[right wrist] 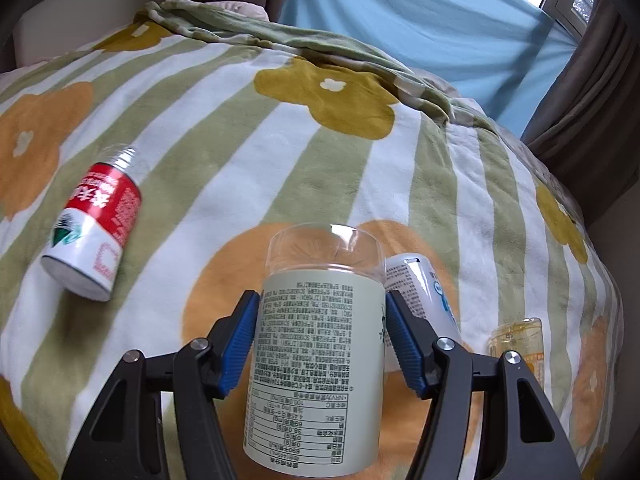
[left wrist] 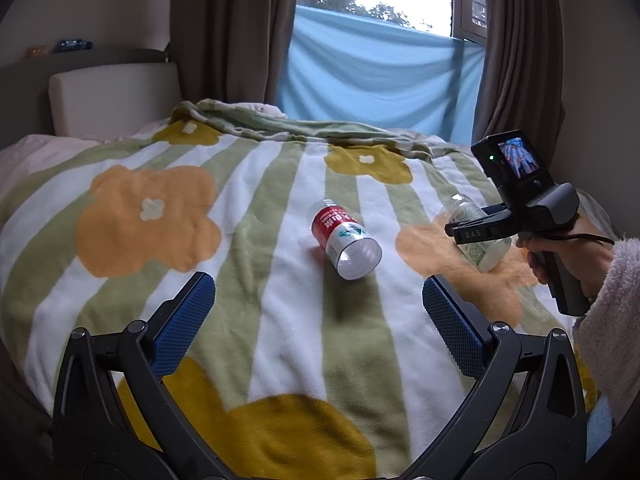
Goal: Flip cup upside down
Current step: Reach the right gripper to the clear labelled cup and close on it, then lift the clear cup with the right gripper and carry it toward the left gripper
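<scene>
A clear cup with a pale green printed label (right wrist: 320, 364) sits between the blue pads of my right gripper (right wrist: 320, 316), which is shut on it; its clear end points away from me and the label text reads upside down. In the left wrist view the same cup (left wrist: 476, 236) shows tilted in the right gripper (left wrist: 472, 232) over an orange flower. A red-and-white labelled cup (left wrist: 344, 240) lies on its side on the striped floral blanket (left wrist: 280, 320); it also shows in the right wrist view (right wrist: 94, 224). My left gripper (left wrist: 318, 300) is open and empty, short of the red cup.
A white-and-blue container (right wrist: 424, 292) lies just right of the held cup, and a yellow-capped bottle (right wrist: 520, 344) lies further right. A bunched blanket fold (left wrist: 300, 128) runs along the far side. A headboard cushion (left wrist: 112, 96) and curtains (left wrist: 232, 32) stand behind the bed.
</scene>
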### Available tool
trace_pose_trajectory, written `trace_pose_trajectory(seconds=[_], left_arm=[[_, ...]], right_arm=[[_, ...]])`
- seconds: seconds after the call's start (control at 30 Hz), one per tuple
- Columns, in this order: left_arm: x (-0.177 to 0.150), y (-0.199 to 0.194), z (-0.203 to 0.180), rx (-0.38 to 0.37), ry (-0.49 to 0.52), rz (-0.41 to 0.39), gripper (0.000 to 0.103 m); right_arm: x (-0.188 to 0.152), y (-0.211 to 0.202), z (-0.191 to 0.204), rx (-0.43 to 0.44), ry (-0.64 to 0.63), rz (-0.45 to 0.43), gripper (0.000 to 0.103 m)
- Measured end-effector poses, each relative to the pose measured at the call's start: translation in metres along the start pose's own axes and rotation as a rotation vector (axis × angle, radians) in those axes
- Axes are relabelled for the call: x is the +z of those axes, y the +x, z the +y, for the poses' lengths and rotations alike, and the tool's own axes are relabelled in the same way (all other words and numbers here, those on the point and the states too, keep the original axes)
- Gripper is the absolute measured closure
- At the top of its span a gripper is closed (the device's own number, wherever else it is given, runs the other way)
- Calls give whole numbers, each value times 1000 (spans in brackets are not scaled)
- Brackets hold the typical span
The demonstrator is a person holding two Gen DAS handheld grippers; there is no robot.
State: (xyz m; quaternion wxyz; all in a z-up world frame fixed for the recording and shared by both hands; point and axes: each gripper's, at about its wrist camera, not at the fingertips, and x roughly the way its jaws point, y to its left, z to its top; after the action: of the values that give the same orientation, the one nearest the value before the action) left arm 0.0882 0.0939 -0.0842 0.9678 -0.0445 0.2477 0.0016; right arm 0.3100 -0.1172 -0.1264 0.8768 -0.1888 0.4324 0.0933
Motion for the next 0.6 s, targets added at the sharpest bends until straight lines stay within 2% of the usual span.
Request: trace_pose_trajectory(seconds=[0.17,0.3,0.43,0.6], left_arm=[[-2,-5,-14,-23,9,30,0],[-8,-4,-25,-17,10,85,0],[-18,3,-36,-22,8,154,0],[-29,18,-48,-10,6,287,0]], right_arm=[[-32,-45,4,79,1,-32,44],[-65,-64,12,139,-5,-22,44],[-94,-71,17,181,5,-13,44],[-116,-61,20,230,30,-5,44]])
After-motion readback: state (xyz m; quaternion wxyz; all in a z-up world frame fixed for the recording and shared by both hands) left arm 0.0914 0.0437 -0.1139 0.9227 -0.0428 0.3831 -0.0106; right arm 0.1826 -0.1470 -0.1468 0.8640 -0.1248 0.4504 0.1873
